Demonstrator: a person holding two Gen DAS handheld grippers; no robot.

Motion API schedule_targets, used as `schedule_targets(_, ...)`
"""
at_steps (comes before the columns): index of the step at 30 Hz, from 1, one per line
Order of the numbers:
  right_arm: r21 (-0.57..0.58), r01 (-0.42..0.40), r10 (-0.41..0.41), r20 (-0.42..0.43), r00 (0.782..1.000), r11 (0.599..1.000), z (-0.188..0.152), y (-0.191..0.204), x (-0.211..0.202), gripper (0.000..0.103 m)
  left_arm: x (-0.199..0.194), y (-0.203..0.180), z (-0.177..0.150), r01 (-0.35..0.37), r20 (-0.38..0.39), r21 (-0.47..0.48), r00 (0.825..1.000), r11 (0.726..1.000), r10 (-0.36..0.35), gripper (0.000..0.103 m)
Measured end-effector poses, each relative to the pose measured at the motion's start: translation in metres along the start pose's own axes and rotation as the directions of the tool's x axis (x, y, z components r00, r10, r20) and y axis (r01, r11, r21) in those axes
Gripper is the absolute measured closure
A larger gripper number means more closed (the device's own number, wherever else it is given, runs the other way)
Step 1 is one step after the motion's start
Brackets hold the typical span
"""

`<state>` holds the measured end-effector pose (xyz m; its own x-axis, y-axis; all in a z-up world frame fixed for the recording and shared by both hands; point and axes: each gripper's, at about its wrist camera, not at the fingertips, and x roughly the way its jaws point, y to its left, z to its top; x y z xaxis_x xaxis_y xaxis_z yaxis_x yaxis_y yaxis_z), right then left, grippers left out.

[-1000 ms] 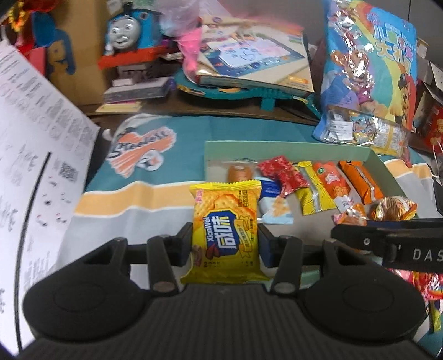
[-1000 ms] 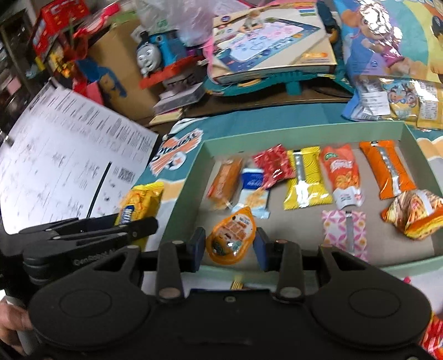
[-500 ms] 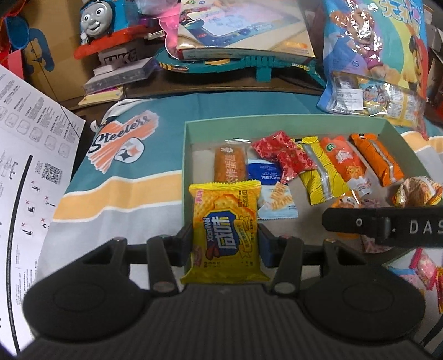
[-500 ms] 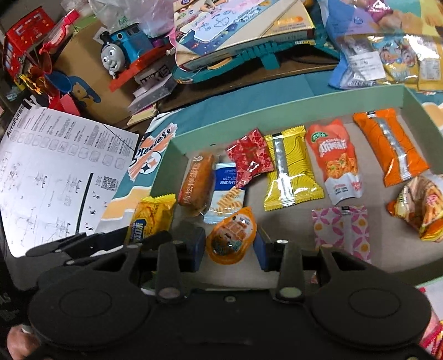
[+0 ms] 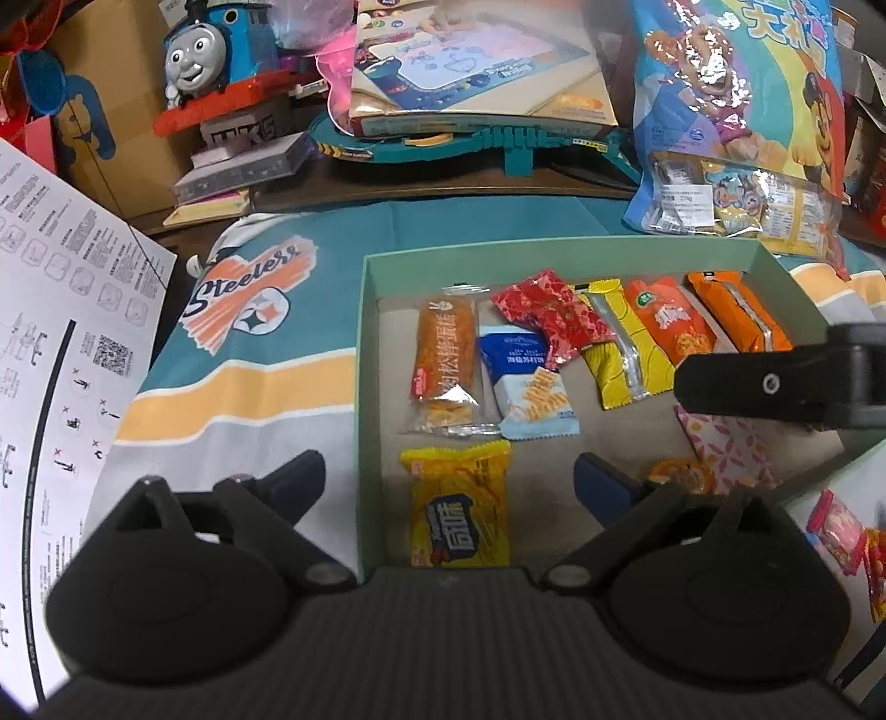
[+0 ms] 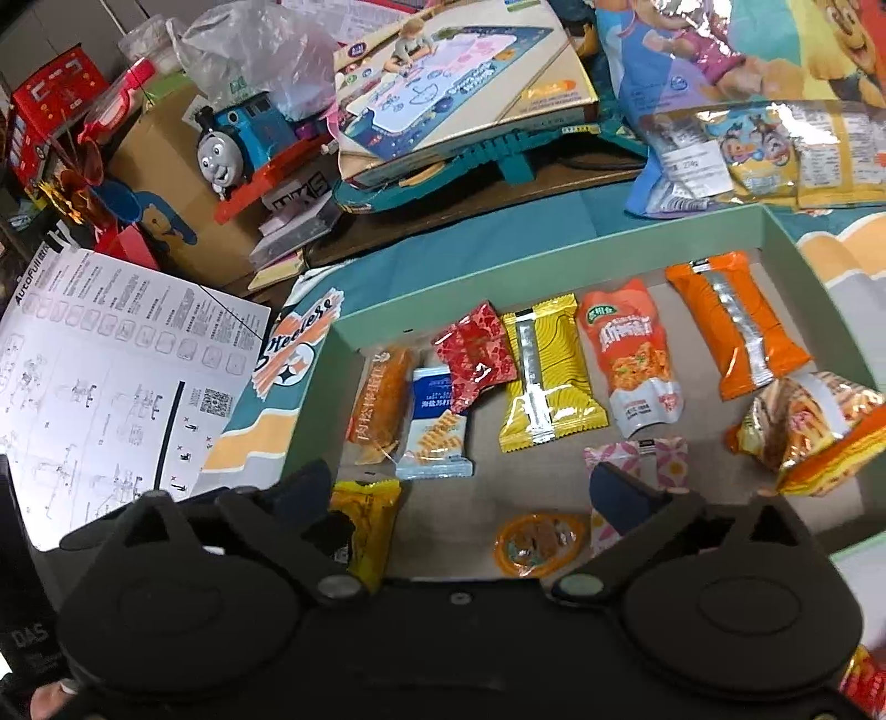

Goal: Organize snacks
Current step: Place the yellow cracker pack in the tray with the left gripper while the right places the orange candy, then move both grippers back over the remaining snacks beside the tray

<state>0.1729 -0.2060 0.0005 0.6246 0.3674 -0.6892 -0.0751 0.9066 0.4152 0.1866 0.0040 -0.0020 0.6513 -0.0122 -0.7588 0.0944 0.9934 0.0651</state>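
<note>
A green tray [image 5: 366, 354] [image 6: 554, 260] holds several snack packets. My left gripper [image 5: 449, 482] is open above the tray's near left corner, and a yellow cracker packet [image 5: 459, 509] [image 6: 365, 526] lies on the tray floor between its fingers. My right gripper [image 6: 465, 493] is open over the tray's near edge, and a round orange snack cup [image 6: 540, 543] [image 5: 678, 473] lies flat between its fingers. A pink patterned packet [image 6: 637, 459] lies beside the cup. One right finger [image 5: 775, 385] crosses the left wrist view.
Loose snacks [image 5: 841, 526] lie on the cloth right of the tray. A white instruction sheet [image 5: 55, 332] lies left. A blue toy train [image 5: 221, 50], a boxed drawing mat [image 5: 482, 66] and a big snack bag [image 5: 736, 111] crowd the back.
Both grippers moved forward over the tray and opened. The left let go of the yellow cracker packet and the right let go of the orange cup; both now lie in the tray.
</note>
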Motion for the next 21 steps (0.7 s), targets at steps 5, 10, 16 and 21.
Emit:
schedule_targets(5,-0.004,-0.004,0.004,0.017,1.000,1.000,-0.008,0.001,-0.020,0.000,-0.018,-0.006,-0.004,0.006,0.018,0.001,1.000,1.000,-0.006,0.001)
schedule_targets(10,0.004,-0.001,0.001,0.033,0.999,1.000,-0.018,-0.004,-0.042,0.000,-0.037,-0.013,-0.009,0.013,0.032,0.003,0.999,1.000,-0.013,0.000)
schedule_targets(16,0.022,0.013,-0.015,0.047,0.999,1.000,-0.031,-0.023,-0.066,0.000,-0.053,-0.023,-0.021,0.032,0.030,0.004,0.999,0.999,-0.032,0.000)
schedule_targets(21,0.074,0.053,-0.057,0.054,0.997,0.996,-0.048,-0.056,-0.086,0.000,-0.056,-0.039,-0.039,0.057,0.008,0.034,0.998,0.998,-0.057,0.000)
